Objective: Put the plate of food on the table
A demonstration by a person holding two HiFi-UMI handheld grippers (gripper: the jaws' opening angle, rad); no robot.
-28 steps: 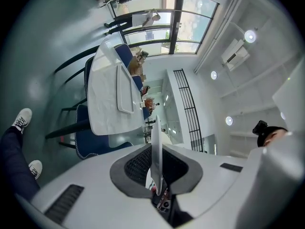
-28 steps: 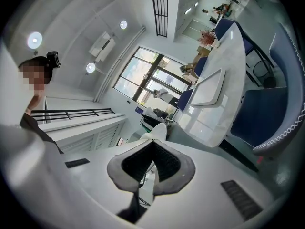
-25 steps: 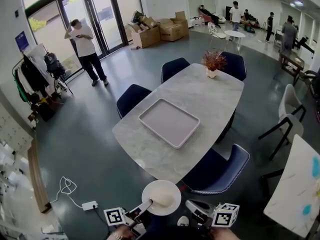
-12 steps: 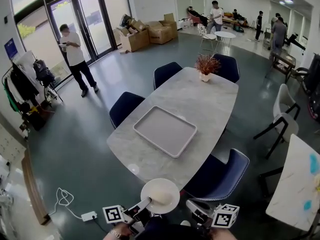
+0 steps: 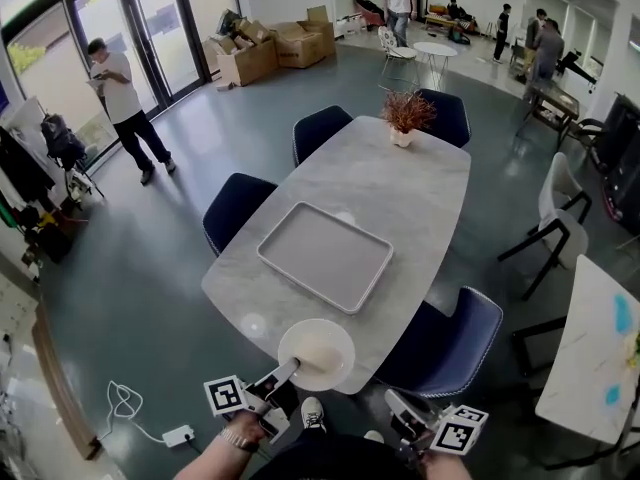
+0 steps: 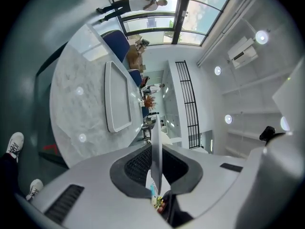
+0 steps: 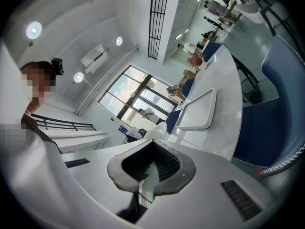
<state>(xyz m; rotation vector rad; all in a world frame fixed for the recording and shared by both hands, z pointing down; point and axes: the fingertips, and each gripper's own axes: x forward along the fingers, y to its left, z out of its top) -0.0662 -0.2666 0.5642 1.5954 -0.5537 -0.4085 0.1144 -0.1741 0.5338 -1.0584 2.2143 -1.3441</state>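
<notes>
Left tongs (image 5: 288, 369) clamp the plate (image 5: 316, 354) rim; right tongs (image 5: 398, 408) closed, empty. Hold plate level, push ahead onto counter (image 5: 400, 198), short of tray (image 5: 325, 255), lower gently.

One plate (image 5: 316, 354), one tray (image 5: 325, 256), one marble table (image 5: 400, 198), four blue chairs (image 5: 445, 343), one potted plant (image 5: 404, 116)

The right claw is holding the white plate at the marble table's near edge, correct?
Not the right: the left claw grips the white plate at the marble table's near edge, as the left gripper view shows.
</notes>
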